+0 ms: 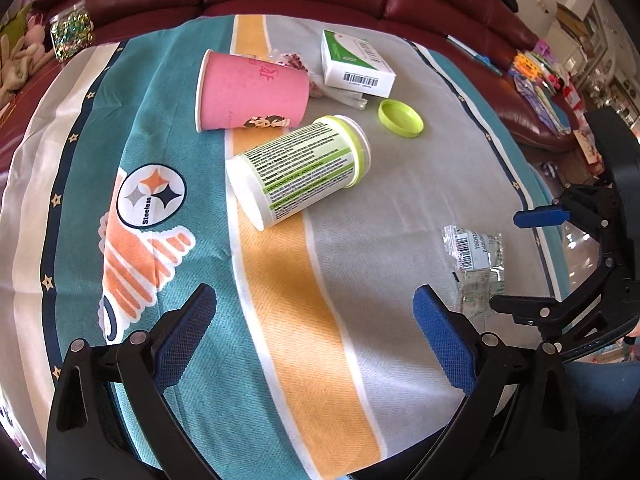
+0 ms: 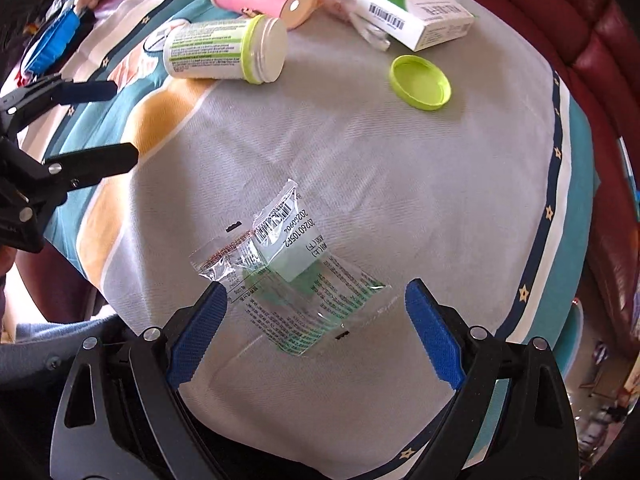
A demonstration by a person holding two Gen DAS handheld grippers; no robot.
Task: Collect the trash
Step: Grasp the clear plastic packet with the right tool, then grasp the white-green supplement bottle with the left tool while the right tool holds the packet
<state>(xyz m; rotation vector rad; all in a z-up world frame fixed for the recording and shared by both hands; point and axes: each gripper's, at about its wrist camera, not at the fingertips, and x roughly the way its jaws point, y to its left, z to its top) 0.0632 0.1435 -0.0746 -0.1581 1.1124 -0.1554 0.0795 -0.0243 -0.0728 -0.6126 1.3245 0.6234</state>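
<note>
Clear plastic wrapper (image 2: 288, 276) lying flat on worktop cloth (image 2: 400, 160), just beneath right gripper (image 2: 316, 312), jaws apart, empty. Likely featherlight, limp, slippery; best pinched at crinkled edge.

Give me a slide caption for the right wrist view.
Open right gripper poised over a clear plastic wrapper on the striped cloth.

"Steelers" on the cloth's logo (image 1: 151, 196); "20260105F2" on the clear wrapper (image 2: 288, 264)
</note>
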